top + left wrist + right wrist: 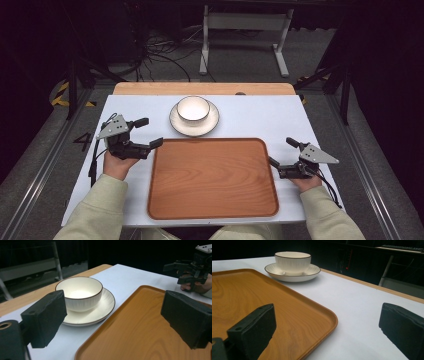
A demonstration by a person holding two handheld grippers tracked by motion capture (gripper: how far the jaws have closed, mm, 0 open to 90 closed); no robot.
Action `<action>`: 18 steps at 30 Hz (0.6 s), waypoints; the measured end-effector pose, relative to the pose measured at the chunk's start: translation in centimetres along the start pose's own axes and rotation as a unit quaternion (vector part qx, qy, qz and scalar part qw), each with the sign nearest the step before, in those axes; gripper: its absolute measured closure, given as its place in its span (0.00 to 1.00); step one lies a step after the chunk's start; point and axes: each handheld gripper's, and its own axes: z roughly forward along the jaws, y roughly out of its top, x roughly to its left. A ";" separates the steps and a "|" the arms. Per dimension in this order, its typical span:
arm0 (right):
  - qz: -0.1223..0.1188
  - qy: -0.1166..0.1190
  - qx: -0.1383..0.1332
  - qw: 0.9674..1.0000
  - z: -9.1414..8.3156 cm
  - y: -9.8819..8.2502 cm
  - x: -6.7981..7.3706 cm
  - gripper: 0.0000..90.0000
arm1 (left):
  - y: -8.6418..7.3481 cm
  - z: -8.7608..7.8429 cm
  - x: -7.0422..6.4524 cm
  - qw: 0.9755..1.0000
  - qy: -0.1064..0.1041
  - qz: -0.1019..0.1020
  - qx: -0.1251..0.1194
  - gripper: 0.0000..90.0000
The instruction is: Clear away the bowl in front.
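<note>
I have the bowl [193,108] seated in the middle of its saucer [176,123], both at twelve o'clock from the tray [212,177], just beyond its far rim and apart from it. I judge they sit there ready to be lifted onto the tray together. The bowl is glazed white ceramic with a thin dark lip and fine ribbing; the saucer matches. The tray is smooth wood grain with rounded corners and a low raised edge, lying on the white desk [260,115]. My left gripper [145,132] hovers at ten o'clock, jaws wide, empty; my right gripper [282,152] at three o'clock, equally wide and empty.
</note>
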 end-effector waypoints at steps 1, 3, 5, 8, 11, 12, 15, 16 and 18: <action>0.002 -0.002 -0.001 1.000 0.0 0.0 0.0 0.02 | 0.1 0.2 0.1 1.000 0.005 -0.001 0.002 0.09; 0.007 -0.006 -0.002 1.000 0.0 0.0 -0.1 0.02 | 0.3 0.7 0.5 1.000 0.010 -0.006 0.005 0.10; 0.009 -0.008 -0.002 1.000 -0.1 0.0 -0.1 0.02 | 0.4 0.8 0.6 1.000 0.012 -0.007 0.007 0.10; 0.006 -0.007 -0.002 1.000 0.0 0.0 -0.1 0.02 | 0.9 1.6 0.8 1.000 0.021 0.002 0.011 0.10; 0.007 -0.007 -0.003 1.000 0.0 0.0 -0.1 0.02 | 1.4 2.2 1.1 0.999 0.034 0.000 0.001 0.07; 0.008 -0.008 -0.003 1.000 -0.1 0.0 -0.1 0.01 | 1.6 2.5 1.5 1.000 0.030 -0.006 -0.001 0.07; 0.009 -0.010 -0.002 1.000 -0.1 0.0 -0.1 0.01 | 1.9 2.9 1.8 1.000 0.029 -0.011 0.000 0.07; 0.009 -0.010 -0.003 1.000 -0.1 0.0 -0.1 0.01 | 2.0 3.2 2.0 1.000 0.029 -0.010 0.002 0.07; 0.008 -0.008 -0.004 1.000 0.0 0.0 -0.1 0.01 | 2.3 3.8 2.3 1.000 0.025 -0.011 0.003 0.07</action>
